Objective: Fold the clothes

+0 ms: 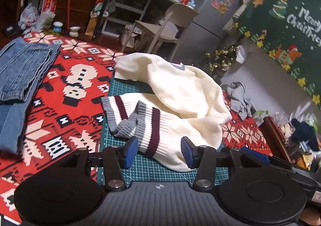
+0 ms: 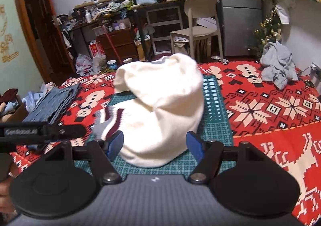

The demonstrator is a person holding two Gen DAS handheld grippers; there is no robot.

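Note:
A cream knit sweater point(image 1: 180, 93) with grey and maroon striped cuffs lies crumpled on a green cutting mat point(image 1: 120, 85). It also shows in the right wrist view point(image 2: 166, 109) on the mat point(image 2: 216, 129). My left gripper point(image 1: 159, 150) is open, its blue pads either side of the sweater's near edge, just above it. My right gripper point(image 2: 154, 143) is open, straddling the sweater's near rounded edge. Neither holds cloth. The left gripper's arm point(image 2: 40, 131) shows at the left of the right wrist view.
Folded blue jeans point(image 1: 22, 71) lie on the red patterned cloth point(image 1: 70, 85) to the left. A grey garment point(image 2: 278, 65) lies crumpled at the back right. A chair point(image 2: 198, 25), a desk with clutter and a fridge stand beyond.

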